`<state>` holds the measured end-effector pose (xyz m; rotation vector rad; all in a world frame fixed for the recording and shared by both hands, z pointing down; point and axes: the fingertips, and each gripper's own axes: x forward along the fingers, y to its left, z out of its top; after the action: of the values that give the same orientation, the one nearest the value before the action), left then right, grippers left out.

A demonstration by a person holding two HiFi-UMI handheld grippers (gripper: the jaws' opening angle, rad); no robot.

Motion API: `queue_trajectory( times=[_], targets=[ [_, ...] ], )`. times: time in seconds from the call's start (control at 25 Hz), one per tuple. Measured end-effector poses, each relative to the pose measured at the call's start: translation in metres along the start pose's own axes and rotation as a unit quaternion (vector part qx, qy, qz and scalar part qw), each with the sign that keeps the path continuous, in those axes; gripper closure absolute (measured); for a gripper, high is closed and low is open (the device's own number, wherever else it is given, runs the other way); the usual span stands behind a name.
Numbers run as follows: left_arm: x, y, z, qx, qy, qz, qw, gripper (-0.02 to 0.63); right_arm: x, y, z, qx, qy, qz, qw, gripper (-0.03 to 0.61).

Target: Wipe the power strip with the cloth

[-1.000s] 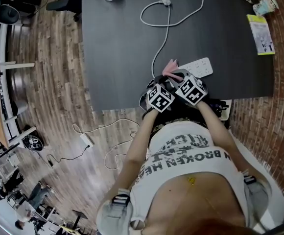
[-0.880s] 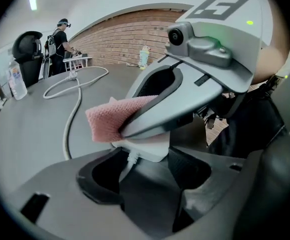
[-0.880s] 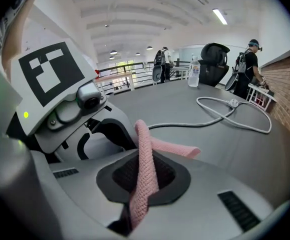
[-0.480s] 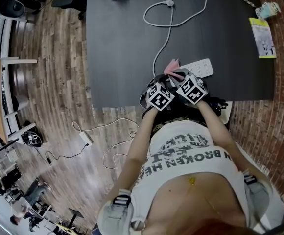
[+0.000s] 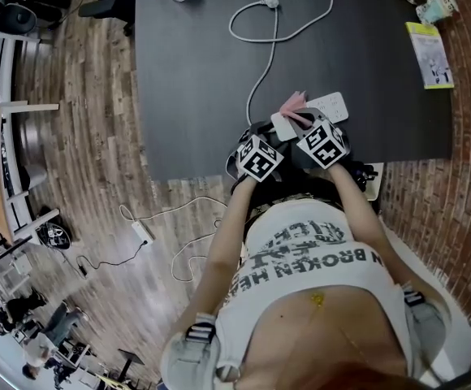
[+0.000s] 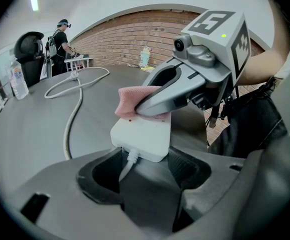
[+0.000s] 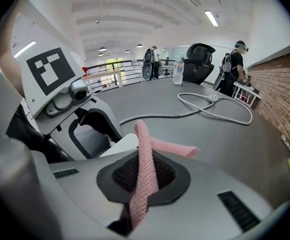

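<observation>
Gripping the cord end of the white power strip (image 6: 142, 134), the left hand-held gripper (image 6: 142, 160) is clenched on it from both sides, over the dark counter (image 5: 195, 71). The right hand-held gripper (image 7: 144, 173) is clamped on a pink cloth (image 7: 146, 149), which lies on top of the power strip just beyond the left one's hold. A white cord (image 6: 75, 114) leaves the strip's held end and loops away from the strip across the counter.

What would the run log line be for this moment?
left gripper: shut on strip | right gripper: shut on cloth | cloth: lying on strip top | step: wiping
</observation>
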<state>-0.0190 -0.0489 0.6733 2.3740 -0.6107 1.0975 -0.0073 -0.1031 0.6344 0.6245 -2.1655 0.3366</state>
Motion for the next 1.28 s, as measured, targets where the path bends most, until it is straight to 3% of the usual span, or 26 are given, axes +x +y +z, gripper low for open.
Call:
queue_trajectory(
  times=[0.32, 1.28],
  targets=[
    [0.001, 0.001, 0.001, -0.002, 0.001, 0.0, 1.0, 0.344, -0.009, -0.021, -0.01, 0.013, 0.004, -0.033, 0.999, 0.561],
    [0.002, 0.0, 0.0, -0.005, 0.0, 0.002, 1.0, 0.344, -0.028, -0.061, -0.038, 0.058, 0.007, -0.073, 0.996, 0.561]
  ],
)
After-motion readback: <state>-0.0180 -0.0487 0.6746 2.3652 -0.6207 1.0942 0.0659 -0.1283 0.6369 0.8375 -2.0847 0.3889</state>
